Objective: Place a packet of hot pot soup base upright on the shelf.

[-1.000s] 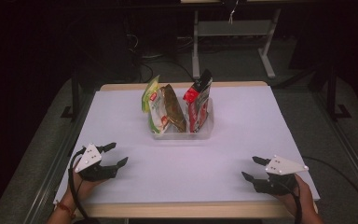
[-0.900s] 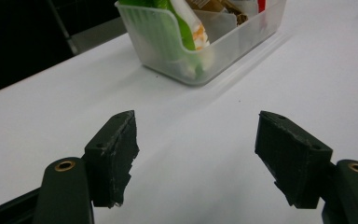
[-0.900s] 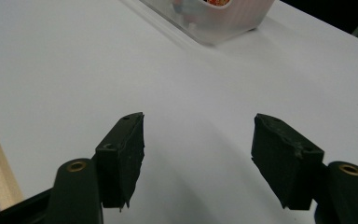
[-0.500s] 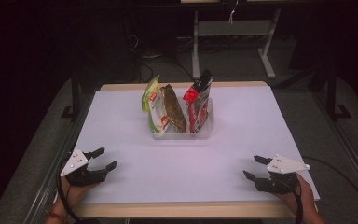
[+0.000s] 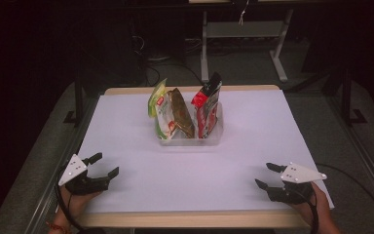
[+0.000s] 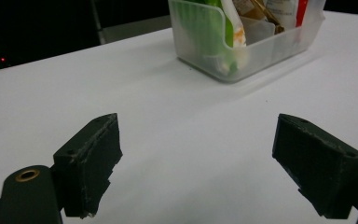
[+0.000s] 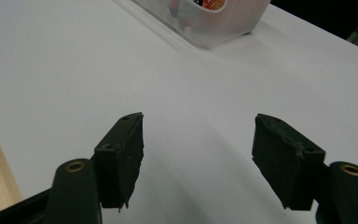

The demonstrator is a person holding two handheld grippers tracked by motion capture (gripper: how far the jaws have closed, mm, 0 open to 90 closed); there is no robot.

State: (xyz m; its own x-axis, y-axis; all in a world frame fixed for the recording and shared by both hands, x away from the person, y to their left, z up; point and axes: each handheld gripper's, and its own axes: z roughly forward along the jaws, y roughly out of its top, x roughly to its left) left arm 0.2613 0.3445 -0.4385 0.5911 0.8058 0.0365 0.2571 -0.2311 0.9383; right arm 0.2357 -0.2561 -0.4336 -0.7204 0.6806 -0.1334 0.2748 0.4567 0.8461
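A clear plastic bin [image 5: 190, 140] stands at the back middle of the white table [image 5: 272, 126]. Upright in it are a green-and-white packet [image 5: 158, 105], a brown packet [image 5: 181, 116] and a red packet [image 5: 207, 105]. My left gripper [image 5: 105, 164] rests at the near left corner, far from the bin. Its jaws have just been opening and stand wide with nothing between them. The left gripper view shows this gripper [image 6: 198, 135] over bare table, with the bin [image 6: 242, 56] ahead. My right gripper [image 5: 263, 174] sits at the near right, open and empty. In its own view the right gripper [image 7: 198, 126] faces the bin [image 7: 214, 28].
A wooden strip [image 5: 185, 219] runs along the table's near edge. Beyond the far edge, a white metal frame [image 5: 243, 34] and cables lie on the dark floor. A hand [image 5: 324, 209] holds each gripper at the table's front.
My left gripper has moved left toward the table's near left corner and its jaws stand wider. The right gripper has kept its place.
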